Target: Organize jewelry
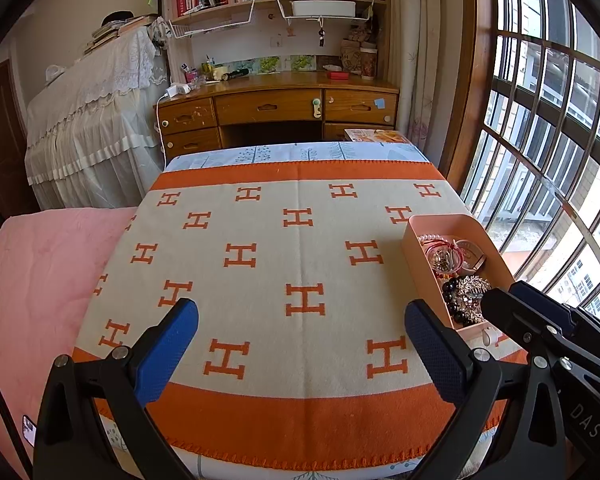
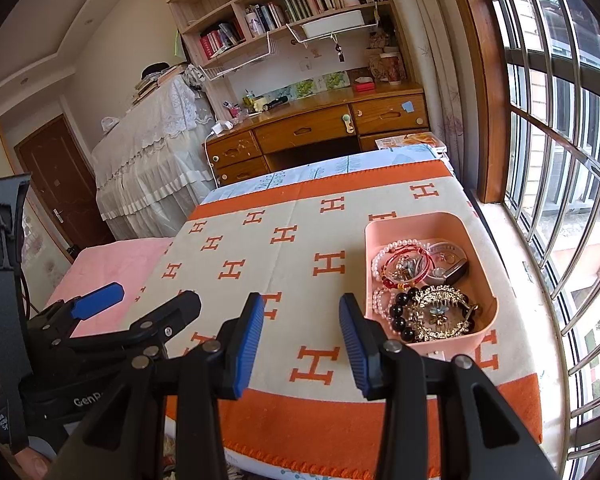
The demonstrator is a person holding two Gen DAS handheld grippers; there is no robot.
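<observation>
A pink tray (image 2: 420, 222) of jewelry (image 2: 424, 292) is seen at two o'clock on the orange-and-cream blanket (image 2: 292, 280) covering the bed, its long axis running toward twelve. Both the left tongs (image 1: 300, 344) and right tongs (image 2: 302, 340) are held apart, empty, above the blanket.

pink tray (image 2: 428, 226) | jewelry (image 2: 416, 288) heaped inside (bracelets, beads)
</observation>
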